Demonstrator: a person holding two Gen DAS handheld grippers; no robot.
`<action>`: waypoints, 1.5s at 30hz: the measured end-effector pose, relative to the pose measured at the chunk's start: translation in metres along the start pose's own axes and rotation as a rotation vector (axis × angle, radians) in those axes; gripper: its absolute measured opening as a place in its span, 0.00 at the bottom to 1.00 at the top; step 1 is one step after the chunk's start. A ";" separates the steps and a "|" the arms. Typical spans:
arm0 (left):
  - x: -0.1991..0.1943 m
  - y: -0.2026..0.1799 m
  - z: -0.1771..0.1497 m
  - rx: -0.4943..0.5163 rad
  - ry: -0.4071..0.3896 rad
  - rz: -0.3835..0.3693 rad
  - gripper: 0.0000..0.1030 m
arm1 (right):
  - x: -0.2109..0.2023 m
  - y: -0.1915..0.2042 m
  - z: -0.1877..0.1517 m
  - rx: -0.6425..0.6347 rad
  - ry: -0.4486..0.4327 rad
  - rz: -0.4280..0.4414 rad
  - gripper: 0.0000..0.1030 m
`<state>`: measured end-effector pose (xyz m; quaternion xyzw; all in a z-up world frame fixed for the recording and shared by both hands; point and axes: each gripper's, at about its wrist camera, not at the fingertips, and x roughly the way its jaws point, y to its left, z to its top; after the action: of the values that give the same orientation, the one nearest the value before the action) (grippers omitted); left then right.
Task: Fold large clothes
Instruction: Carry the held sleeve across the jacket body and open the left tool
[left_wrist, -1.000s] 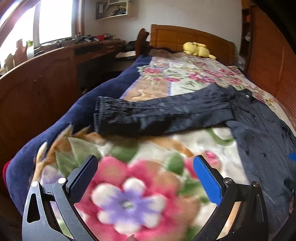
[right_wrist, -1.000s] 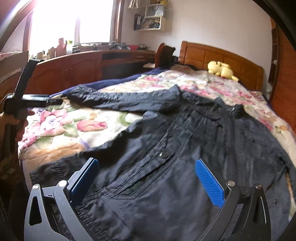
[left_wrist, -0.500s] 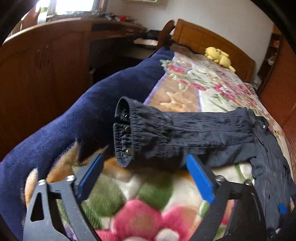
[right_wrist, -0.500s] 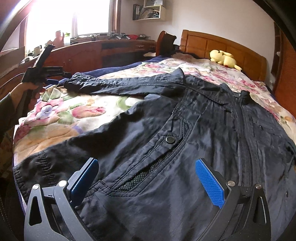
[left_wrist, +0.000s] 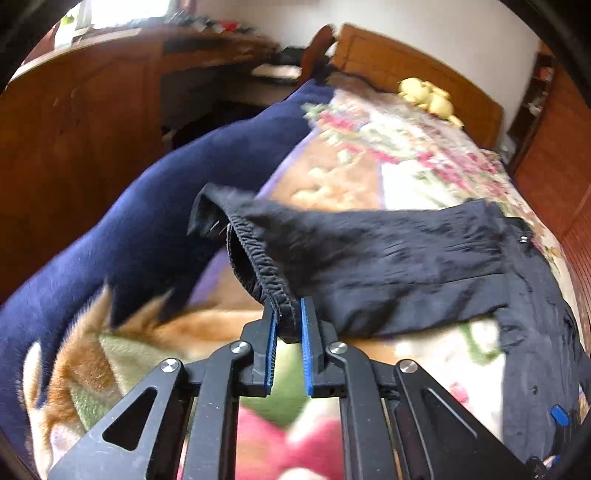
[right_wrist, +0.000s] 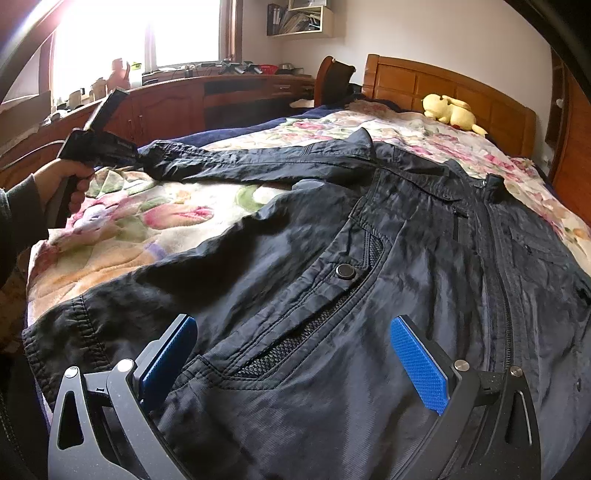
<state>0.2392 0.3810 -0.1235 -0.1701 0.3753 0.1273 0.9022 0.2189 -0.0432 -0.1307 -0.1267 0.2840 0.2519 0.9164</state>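
A dark navy jacket (right_wrist: 369, 258) lies spread front-up on the bed, its sleeve (right_wrist: 258, 162) stretched out to the left. In the left wrist view the sleeve's elastic cuff (left_wrist: 258, 269) sits pinched between the blue pads of my left gripper (left_wrist: 288, 314), whose jaws are closing on it. The cuff edge is raised a little off the blanket. The right wrist view shows the same left gripper (right_wrist: 127, 155), held by a hand (right_wrist: 70, 184), at the sleeve end. My right gripper (right_wrist: 291, 325) hovers open over the jacket's lower front near the snap pocket (right_wrist: 345, 271), nothing between its pads.
A floral blanket (right_wrist: 147, 221) with a dark blue border (left_wrist: 147, 229) covers the bed. A yellow plush toy (right_wrist: 448, 112) lies by the wooden headboard (right_wrist: 443, 85). A wooden desk and cabinets (right_wrist: 177, 107) run along the left, with a chair (right_wrist: 332, 81) beside the bed.
The left gripper came forward to the sleeve cuff and its wide-open jaws closed onto it, lifting the cuff edge. The right gripper stayed open, almost still, over the jacket.
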 end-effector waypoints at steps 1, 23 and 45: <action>-0.010 -0.012 0.004 0.021 -0.021 -0.008 0.12 | 0.000 -0.001 0.000 0.004 -0.002 0.003 1.00; -0.115 -0.319 -0.013 0.524 -0.087 -0.332 0.12 | -0.136 -0.111 -0.049 0.187 -0.169 -0.185 1.00; -0.118 -0.253 -0.140 0.478 -0.029 -0.275 0.36 | -0.124 -0.126 -0.038 0.200 -0.102 -0.097 0.94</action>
<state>0.1598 0.0825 -0.0770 0.0000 0.3549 -0.0860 0.9309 0.1799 -0.2118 -0.0778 -0.0352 0.2541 0.1839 0.9489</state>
